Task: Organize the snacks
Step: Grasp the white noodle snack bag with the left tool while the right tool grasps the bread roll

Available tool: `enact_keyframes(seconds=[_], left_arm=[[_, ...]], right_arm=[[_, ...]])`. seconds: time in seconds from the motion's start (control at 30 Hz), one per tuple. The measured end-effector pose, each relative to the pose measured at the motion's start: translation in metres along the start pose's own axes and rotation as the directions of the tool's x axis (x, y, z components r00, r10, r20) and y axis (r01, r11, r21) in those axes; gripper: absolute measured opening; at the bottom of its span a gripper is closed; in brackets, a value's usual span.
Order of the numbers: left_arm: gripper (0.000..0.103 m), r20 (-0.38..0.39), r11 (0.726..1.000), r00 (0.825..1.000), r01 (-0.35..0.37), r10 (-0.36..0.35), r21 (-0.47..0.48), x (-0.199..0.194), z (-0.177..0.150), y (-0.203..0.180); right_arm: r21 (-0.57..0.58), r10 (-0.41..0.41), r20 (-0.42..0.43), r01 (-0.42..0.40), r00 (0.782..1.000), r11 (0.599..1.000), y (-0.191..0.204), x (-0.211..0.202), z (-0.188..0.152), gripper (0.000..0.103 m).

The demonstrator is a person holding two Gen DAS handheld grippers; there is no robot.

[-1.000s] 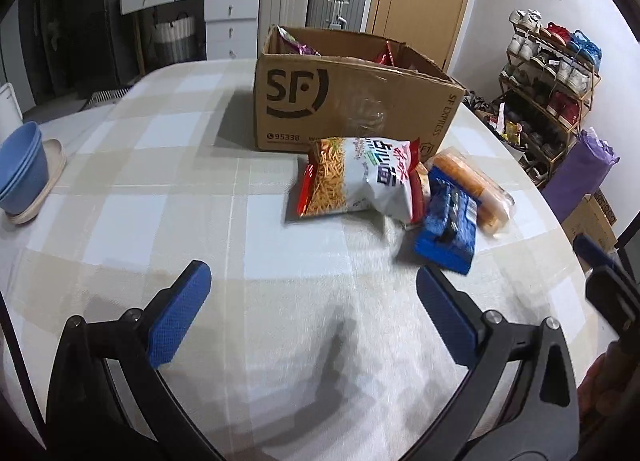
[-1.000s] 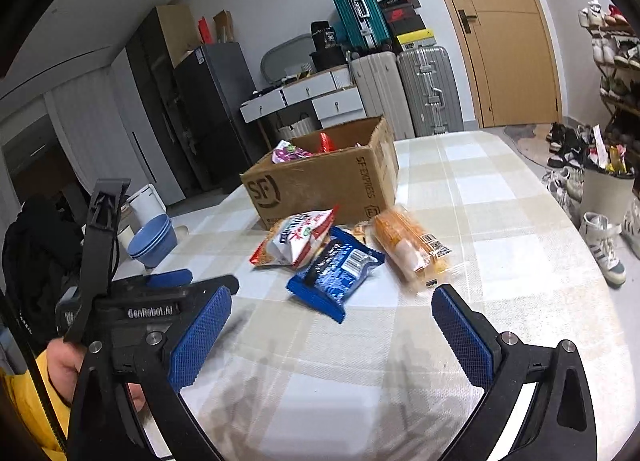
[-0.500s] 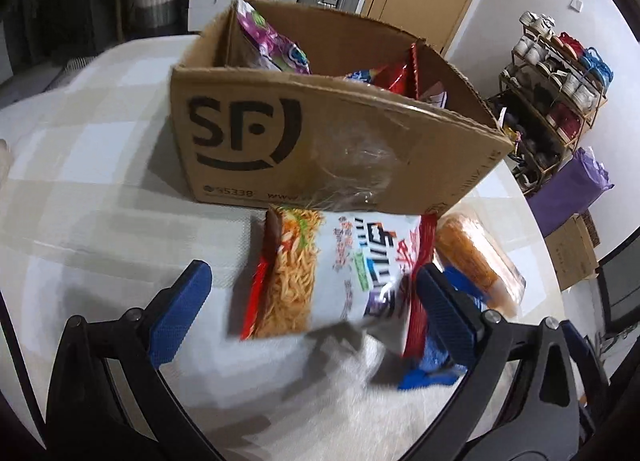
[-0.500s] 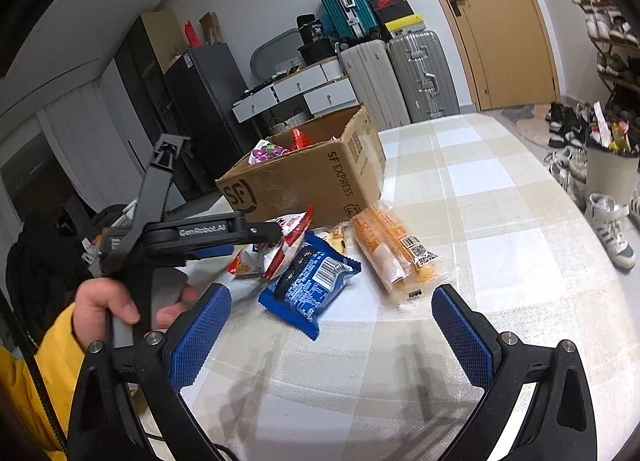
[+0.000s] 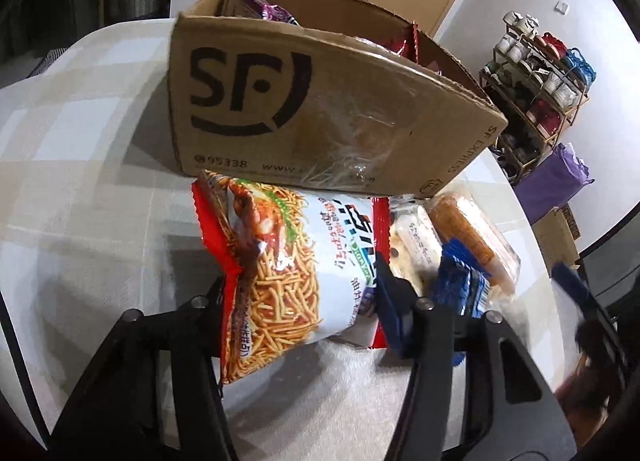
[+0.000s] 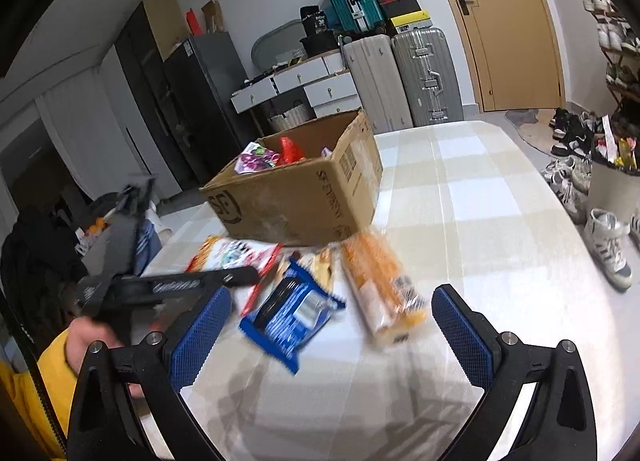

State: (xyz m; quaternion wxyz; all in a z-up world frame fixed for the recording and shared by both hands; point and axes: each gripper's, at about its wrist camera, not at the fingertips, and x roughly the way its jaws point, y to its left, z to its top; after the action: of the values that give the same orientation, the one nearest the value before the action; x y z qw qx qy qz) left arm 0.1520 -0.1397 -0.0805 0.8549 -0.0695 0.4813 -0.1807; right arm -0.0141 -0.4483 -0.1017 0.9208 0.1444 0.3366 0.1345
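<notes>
My left hand-held gripper [image 5: 304, 301] has just been closing, and its jaws now squeeze the near end of the bag of fried sticks [image 5: 296, 261], a red-edged white packet that crumples between the pads. The bag lies on the checked worktop [image 5: 80, 181] with its far edge up against the front wall of the cardboard box [image 5: 320, 109], the one with the big black logo. Inside the box I can see a purple packet [image 5: 272, 11] at the left rear and something red [image 5: 404, 45] toward the right.

Just right of the bag sit the other snacks: a pale wrapped bun [image 5: 412, 237], a blue packet [image 5: 460, 285] touching my right-side finger, and a long orange bread roll in clear wrap [image 5: 472, 241] beyond it.

My right hand-held gripper [image 6: 328, 325] hangs over the worktop with its jaws wide apart and nothing between them. From its camera the blue packet [image 6: 292, 313] lies just ahead of the left pad, and the orange roll [image 6: 380, 285] lies beside it, nearer the right pad. The left hand-held gripper [image 6: 188, 285] shows at the left, blurred, above the bag [image 6: 232, 253], with my hand [image 6: 84, 341] and yellow sleeve [image 6: 36, 381] behind it.
</notes>
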Motion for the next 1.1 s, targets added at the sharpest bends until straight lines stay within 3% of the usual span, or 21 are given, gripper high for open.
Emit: enact_keyframes(seconds=[0.27,0.37,0.5,0.57,0.7,0.83,1.1], left_arm=[[0.049,0.022,1.000,1.000,0.008,-0.008,-0.012,-0.018,-0.005,0.009],[0.049,0.028,1.000,0.999,0.017,-0.016,-0.021,-0.025,-0.010,0.007],[0.049,0.033,1.000,0.999,0.022,-0.022,-0.016,-0.042,-0.020,0.017],[0.049,0.034,1.000,0.999,0.025,-0.024,-0.018,-0.043,-0.026,0.016],[0.049,0.032,0.999,0.999,0.027,-0.026,-0.024,-0.050,-0.038,0.022],[0.049,0.038,0.999,0.999,0.035,-0.034,-0.016,-0.065,-0.051,0.027],[0.049,0.075,0.999,0.996,0.044,-0.043,-0.008,-0.102,-0.069,0.023]], right_arm=[[-0.043,-0.077,-0.147,0.072,0.986,0.997,-0.019,0.052,0.024,0.100],[-0.052,-0.096,-0.216,0.086,0.972,0.995,-0.024,0.074,0.024,0.079],[-0.094,-0.127,-0.262,0.106,0.957,0.990,-0.022,0.093,0.019,0.065],[-0.118,-0.137,-0.262,0.109,0.955,0.987,-0.019,0.095,0.018,0.062],[-0.178,-0.165,-0.254,0.121,0.953,0.976,-0.013,0.093,0.013,0.041],[-0.171,-0.152,-0.245,0.112,0.958,0.979,-0.011,0.083,0.008,0.038],[-0.100,-0.103,-0.131,0.090,0.986,0.991,0.000,0.027,0.012,0.037]])
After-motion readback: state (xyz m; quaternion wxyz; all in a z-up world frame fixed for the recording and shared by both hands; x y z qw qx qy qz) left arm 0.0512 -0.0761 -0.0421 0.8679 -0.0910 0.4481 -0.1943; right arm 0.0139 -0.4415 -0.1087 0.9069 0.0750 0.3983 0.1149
